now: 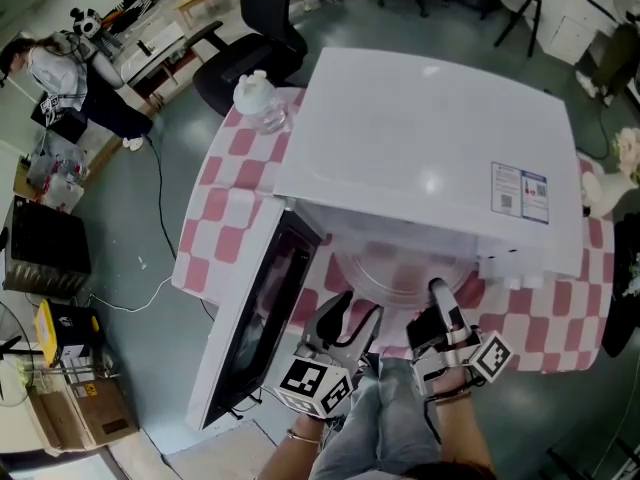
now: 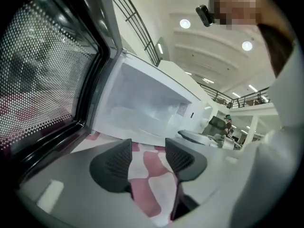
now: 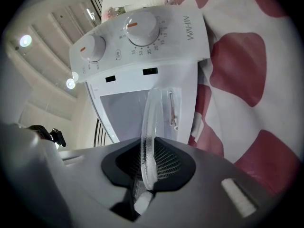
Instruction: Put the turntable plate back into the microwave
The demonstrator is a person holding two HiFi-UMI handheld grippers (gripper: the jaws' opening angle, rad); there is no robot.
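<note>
The right tool (image 3: 149, 164) is clamped on the rim of the glass plate (image 3: 151, 122) and holds it at the mouth of the microwave (image 1: 430, 138). The left tool (image 2: 148, 152) stands wide open and empty over the checked desk (image 1: 225, 218), beside the open door (image 1: 255, 313). The plate is likely stiff, fairly heavy, slick and breakable. One rim pinch may let it sag, so a second hold on the near rim seems wise.

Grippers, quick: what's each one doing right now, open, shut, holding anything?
Left gripper: open, nothing between its jaws.
Right gripper: shut on the rim of the glass turntable plate.
</note>
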